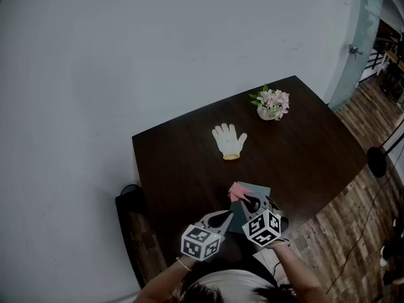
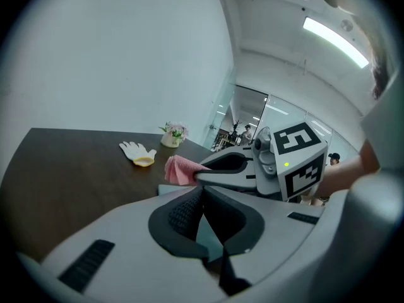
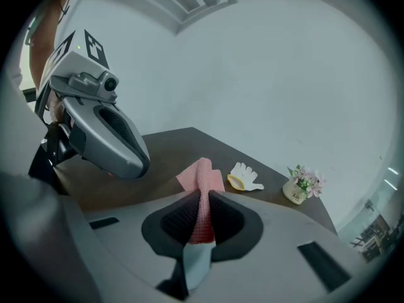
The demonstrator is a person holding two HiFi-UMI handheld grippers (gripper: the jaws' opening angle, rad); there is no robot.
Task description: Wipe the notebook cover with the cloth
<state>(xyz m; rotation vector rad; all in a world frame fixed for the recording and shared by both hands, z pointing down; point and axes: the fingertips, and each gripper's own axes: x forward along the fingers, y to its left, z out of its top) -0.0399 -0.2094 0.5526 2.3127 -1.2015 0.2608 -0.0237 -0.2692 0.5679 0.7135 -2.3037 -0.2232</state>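
Notebook (image 1: pixel 259 190) lies on the worktop (image 1: pixel 183 163); right tool (image 1: pixel 246 199) pinches the pink cloth (image 1: pixel 238 189) over it; left tool (image 1: pixel 228 215) closed alongside.

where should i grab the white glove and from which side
Pinch the yellow cuff, coming in low from the near side. The glove lies flat with its fingers pointing away, and the cuff faces this way and is probably its thickest edge.

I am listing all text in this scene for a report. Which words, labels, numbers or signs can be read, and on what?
No text can be quoted.
On the small white flower pot: dark print, too small and blurred to read.
On the black-and-white marker cubes: square patterns only, no letters.
Nothing else shows readable text.
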